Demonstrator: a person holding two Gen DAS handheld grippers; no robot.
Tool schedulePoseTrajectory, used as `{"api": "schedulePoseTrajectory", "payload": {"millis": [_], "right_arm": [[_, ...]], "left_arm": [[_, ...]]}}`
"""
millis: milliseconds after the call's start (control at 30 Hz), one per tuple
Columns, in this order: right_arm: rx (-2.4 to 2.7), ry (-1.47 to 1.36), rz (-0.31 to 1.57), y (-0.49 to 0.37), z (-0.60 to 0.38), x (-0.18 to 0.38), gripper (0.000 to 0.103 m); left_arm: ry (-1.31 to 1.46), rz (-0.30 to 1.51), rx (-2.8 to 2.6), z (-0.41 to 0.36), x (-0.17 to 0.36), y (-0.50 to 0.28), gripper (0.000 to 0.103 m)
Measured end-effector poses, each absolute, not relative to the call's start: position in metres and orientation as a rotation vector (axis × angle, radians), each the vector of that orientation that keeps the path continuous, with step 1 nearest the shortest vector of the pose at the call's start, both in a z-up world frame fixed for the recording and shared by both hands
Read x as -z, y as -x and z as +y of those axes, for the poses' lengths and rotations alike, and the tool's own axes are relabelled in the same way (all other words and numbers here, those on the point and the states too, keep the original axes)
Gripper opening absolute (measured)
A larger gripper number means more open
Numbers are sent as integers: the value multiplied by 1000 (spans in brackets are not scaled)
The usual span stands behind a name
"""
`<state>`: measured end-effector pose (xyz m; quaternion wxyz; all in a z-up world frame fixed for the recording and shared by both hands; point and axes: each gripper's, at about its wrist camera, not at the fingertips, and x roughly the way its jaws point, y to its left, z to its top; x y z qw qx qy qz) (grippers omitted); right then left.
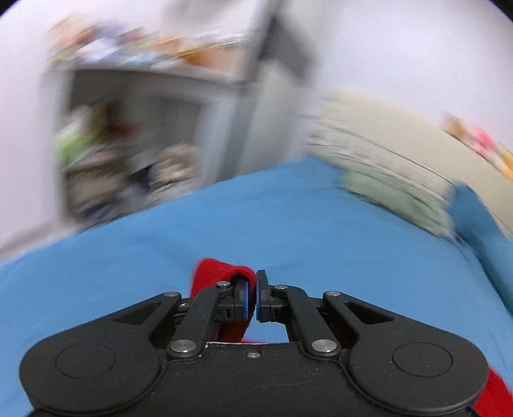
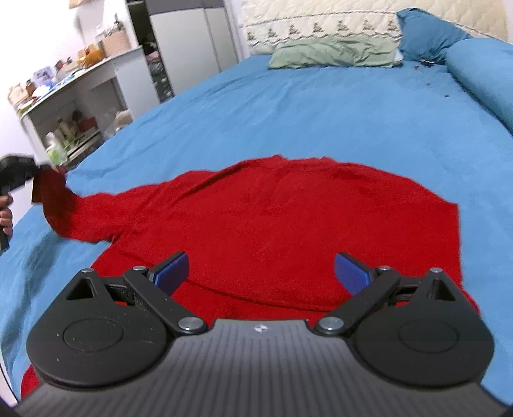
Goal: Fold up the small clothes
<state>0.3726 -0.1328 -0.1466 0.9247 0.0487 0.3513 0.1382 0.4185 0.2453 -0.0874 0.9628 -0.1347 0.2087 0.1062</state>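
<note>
While the red sweater (image 2: 282,224) lies spread flat on the blue bedsheet (image 2: 288,106), its nap looks fuzzy and soft, body a broad rounded slab, one sleeve drawn out toward 9 o'clock in the right wrist view. Left gripper (image 1: 251,296): jaws nearly closed, blue pads pinching a fold of the red fabric, cuff bunched over the left fingertip. In the right wrist view that same gripper (image 2: 19,174) sits at the 9 o'clock edge, sleeve end lifted off the sheet. Right gripper (image 2: 261,272): jaws wide apart, nothing between the pads, hovering over the sweater's near hem. Sheet is matte, lightly wrinkled. Green pillow (image 2: 333,53), crumpled, at 12 o'clock against a quilted cream headboard (image 2: 320,22); blue pillow (image 2: 429,35) at 1 o'clock. Cluttered white shelf unit (image 2: 80,96) at 10 o'clock beside the bed. Left wrist view is motion-blurred; background detail unreadable.
</note>
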Motion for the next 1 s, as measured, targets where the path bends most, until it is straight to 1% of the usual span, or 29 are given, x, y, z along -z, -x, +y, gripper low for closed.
{"api": "schedulePoseTrajectory", "payload": {"millis": [67,133,233,300,367,467,567,667,733,767,900,1000], "right_arm": [[-249,-85,707,-371,-137,143,103],[-199,-60,694,-368,-141,141,103],[-115,-35,687,-364,-150,139,103],[-37,-11,692,-362,-156,140,103],[27,46,697,-360,-159,142,103],[31,86,719,-359,-163,150,103],[18,91,733,-361,-164,157,103],[3,82,726,-366,-162,159,103],[-19,65,711,-370,-159,156,103],[-37,57,700,-371,-157,153,103],[-126,47,673,-378,-135,147,103],[-216,124,670,-387,-103,152,103]], "left_arm": [[152,411,-95,181,73,-427,3],[74,421,44,121,72,-431,4],[38,492,235,38,91,-430,4],[28,562,318,-2,120,-430,4],[10,646,348,-31,157,-430,4],[5,742,358,-46,200,-427,4],[11,724,364,-45,207,-415,5],[11,703,366,-31,190,-416,19],[-31,659,349,-19,176,-407,63],[-56,635,322,-9,172,-396,68],[-73,609,215,36,163,-373,69],[-64,629,77,72,168,-366,69]]}}
